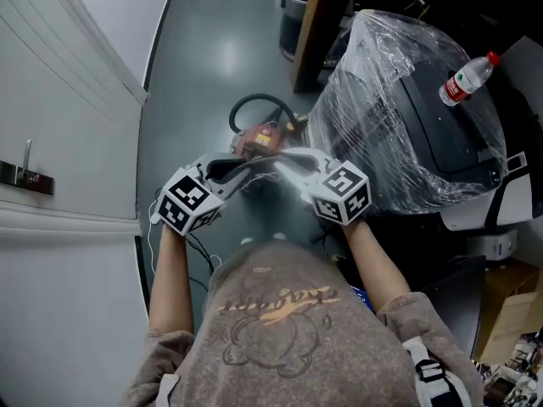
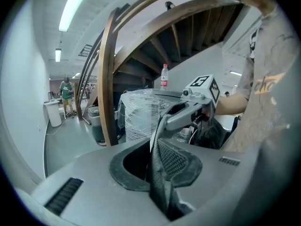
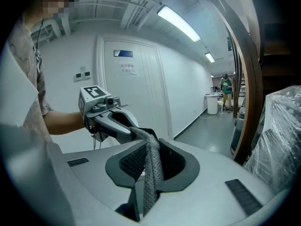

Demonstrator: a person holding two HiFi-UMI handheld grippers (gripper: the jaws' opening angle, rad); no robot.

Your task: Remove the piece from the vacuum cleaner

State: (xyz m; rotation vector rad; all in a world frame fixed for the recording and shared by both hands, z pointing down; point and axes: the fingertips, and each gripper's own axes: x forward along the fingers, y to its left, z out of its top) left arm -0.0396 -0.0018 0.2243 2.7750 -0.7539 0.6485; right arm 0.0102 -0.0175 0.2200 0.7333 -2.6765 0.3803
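In the head view, the person holds both grippers in front of the chest with their tips turned toward each other. The left gripper [image 1: 248,170] and the right gripper [image 1: 293,164] are close together, and a short grey piece [image 1: 271,168] spans between them. Below and beyond them the vacuum cleaner [image 1: 259,140] stands on the floor [image 1: 212,58] with its black hose [image 1: 254,102] curled behind it. It is just beside a machine wrapped in plastic film [image 1: 399,117], which carries a bottle [image 1: 467,79] on top. The piece is up in the air, apart from the vacuum cleaner, so I judge that it is already taken off.

In the left gripper view, the jaws are closed on one end of the piece. Here it looks like a dark mesh strip that rises from between the pads toward the other gripper, which bites the far end. I think the two-sided hold is there so that the soft strip stays stretched and does not hang or fold.

In the right gripper view, the jaws also pinch the strip, and the grey mesh runs straight up from the pads to the left gripper's tips. A white door and a corridor are behind. What remains, I judge, is to carry the piece away and put it down.
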